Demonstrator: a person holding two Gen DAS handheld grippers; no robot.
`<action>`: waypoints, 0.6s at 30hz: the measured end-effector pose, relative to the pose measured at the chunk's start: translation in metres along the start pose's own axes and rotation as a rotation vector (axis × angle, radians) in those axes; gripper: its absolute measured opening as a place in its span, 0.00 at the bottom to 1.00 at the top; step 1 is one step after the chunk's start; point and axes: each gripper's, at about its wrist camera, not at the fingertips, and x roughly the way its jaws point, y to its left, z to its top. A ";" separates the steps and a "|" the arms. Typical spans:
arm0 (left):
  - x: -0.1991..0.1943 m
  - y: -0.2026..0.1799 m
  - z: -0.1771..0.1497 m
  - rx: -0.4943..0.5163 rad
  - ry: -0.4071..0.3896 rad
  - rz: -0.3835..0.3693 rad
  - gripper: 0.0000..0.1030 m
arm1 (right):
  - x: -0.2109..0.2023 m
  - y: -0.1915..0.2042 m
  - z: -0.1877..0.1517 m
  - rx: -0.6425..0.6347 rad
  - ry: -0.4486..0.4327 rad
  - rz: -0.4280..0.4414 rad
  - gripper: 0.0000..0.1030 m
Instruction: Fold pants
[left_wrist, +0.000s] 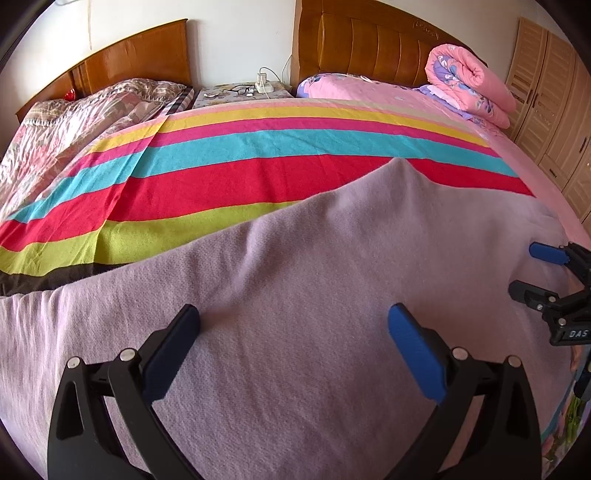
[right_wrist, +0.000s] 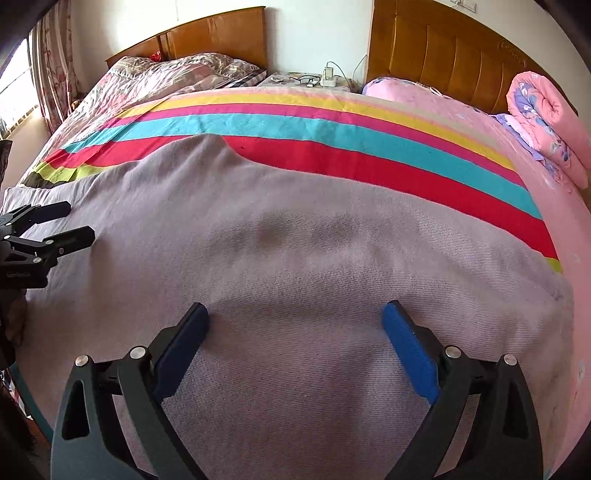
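One pair of lilac pants (left_wrist: 295, 266) is being kept spread flat on the striped blanket (left_wrist: 258, 170) covering the bed. Two grippers, left gripper (left_wrist: 293, 325) and right gripper (right_wrist: 295, 321), are being held above it, fingers apart, empty. Only one fabric layer may get pinched, skewing the fold.

Striped blanket (left_wrist: 258, 166) — rolled pink quilt (left_wrist: 469, 81), eyeglasses (left_wrist: 238, 89) behind.

Pale lilac pants (left_wrist: 295, 266); blanket (left_wrist: 258, 155) striped yellow, pink, turquoise, red, lime, brown; pink floral quilt (left_wrist: 469, 81); blue gripper pads (left_wrist: 413, 350).
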 end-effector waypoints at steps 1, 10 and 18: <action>-0.012 0.009 -0.001 -0.042 -0.020 -0.057 0.99 | -0.001 0.005 0.004 0.002 0.023 -0.038 0.89; -0.087 0.146 -0.024 -0.366 -0.126 0.138 0.99 | -0.024 0.143 0.063 -0.256 -0.125 0.174 0.89; -0.181 0.255 -0.115 -0.730 -0.311 0.168 0.99 | -0.003 0.253 0.078 -0.438 -0.122 0.343 0.89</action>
